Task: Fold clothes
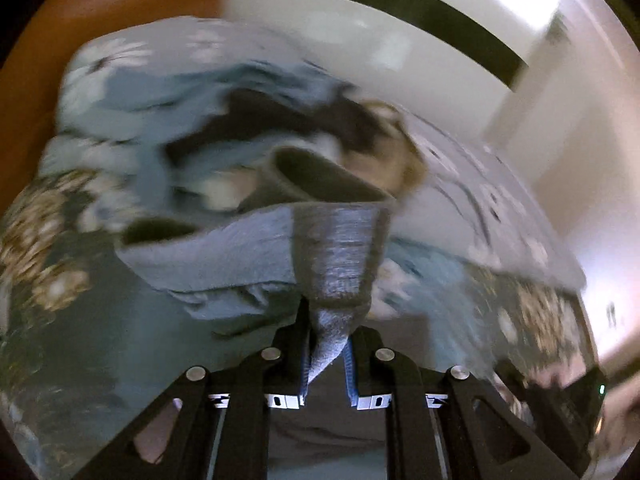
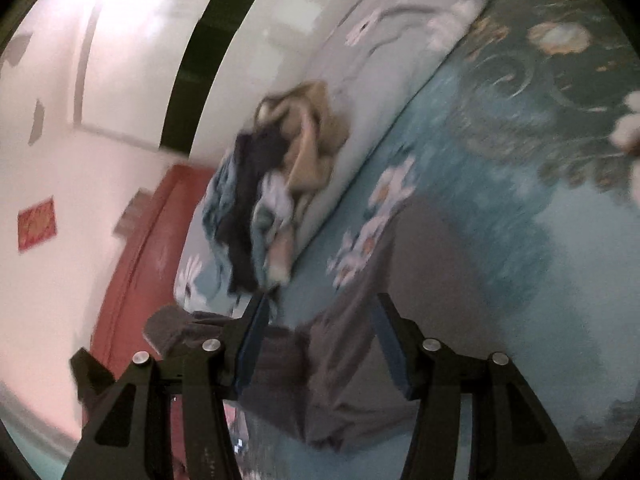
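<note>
A grey garment (image 1: 340, 248) hangs from my left gripper (image 1: 330, 320), whose pads are shut on a bunched corner of it. The cloth spreads left and away over the bed, with a sleeve opening (image 1: 320, 176) gaping beyond. In the right wrist view the same grey garment (image 2: 320, 380) lies rumpled on the bed under my right gripper (image 2: 320, 300). That gripper's fingers stand apart with no cloth pinched between them. Both views are blurred by motion.
A heap of mixed clothes (image 2: 272, 184), tan, black and blue, rests against a pale flowered duvet (image 2: 380, 40); the left view shows this heap (image 1: 304, 136) too. The teal flowered bedsheet (image 2: 500, 200) stretches right. A red-brown headboard (image 2: 140, 240) and white wall lie beyond.
</note>
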Demonstrator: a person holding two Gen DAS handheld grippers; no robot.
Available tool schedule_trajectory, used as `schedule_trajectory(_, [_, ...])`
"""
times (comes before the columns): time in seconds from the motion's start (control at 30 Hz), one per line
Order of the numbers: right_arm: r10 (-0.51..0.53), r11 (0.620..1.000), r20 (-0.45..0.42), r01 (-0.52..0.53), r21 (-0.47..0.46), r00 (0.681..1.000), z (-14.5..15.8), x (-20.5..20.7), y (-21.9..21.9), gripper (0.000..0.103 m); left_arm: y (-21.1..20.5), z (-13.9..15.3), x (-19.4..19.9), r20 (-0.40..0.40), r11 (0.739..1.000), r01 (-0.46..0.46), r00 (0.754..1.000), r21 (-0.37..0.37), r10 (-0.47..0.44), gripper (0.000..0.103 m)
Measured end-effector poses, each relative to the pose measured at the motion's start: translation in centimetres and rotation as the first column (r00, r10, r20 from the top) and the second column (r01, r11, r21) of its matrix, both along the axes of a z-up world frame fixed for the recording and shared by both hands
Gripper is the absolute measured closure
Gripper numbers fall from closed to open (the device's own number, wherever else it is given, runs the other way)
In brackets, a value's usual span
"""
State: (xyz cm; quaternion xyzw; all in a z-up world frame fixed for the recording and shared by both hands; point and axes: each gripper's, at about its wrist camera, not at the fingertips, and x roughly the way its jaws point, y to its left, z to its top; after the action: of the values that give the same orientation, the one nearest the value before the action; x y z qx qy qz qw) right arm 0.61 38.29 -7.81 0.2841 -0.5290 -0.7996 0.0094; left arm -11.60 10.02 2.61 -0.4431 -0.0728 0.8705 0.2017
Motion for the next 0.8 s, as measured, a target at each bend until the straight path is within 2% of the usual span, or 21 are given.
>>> schedule_trajectory(0.17, [-0.145,0.984,0.052,0.149,-0.096,0.988,-1.7,1.5,3.0,0.048,7.4,-5.0,1.2,0.128,0.987,0.141,0.983,-0.075,-0.131,0.088])
schedule_trajectory(0.3, [-0.160,0.972,0.080,0.171,-0.160,0.984,-2.8,1.5,4.1,0.048,10.0,-8.9,1.8,0.225,0.974,0.185,0.963,-0.134,-0.152,0.088])
schedule_trajectory(0.4, [-0.133,0.978,0.082,0.144,-0.152,0.988,-2.8,1.2,4.0,0.048,10.4,-10.0,1.7,0.274,0.974,0.180,0.952,-0.135,-0.138,0.086])
schedule_trajectory(0.6, [-0.066,0.990,0.099,0.077,-0.119,0.993,-2.8,0.1,3.3,0.048,9.3,-9.6,2.8,0.307,0.970,0.211,0.937,-0.119,-0.166,0.084])
schedule_trajectory(0.73, [0.031,0.999,0.086,-0.028,-0.042,0.996,-1.8,-1.0,1.8,0.048,6.8,-9.5,3.6,0.329,0.981,0.184,0.932,-0.067,-0.153,0.080])
schedule_trajectory(0.8, [0.093,0.996,0.080,-0.094,0.013,0.992,-1.1,-1.8,0.6,0.048,5.7,-9.6,4.2,0.343,0.984,0.171,0.928,-0.045,-0.146,0.073])
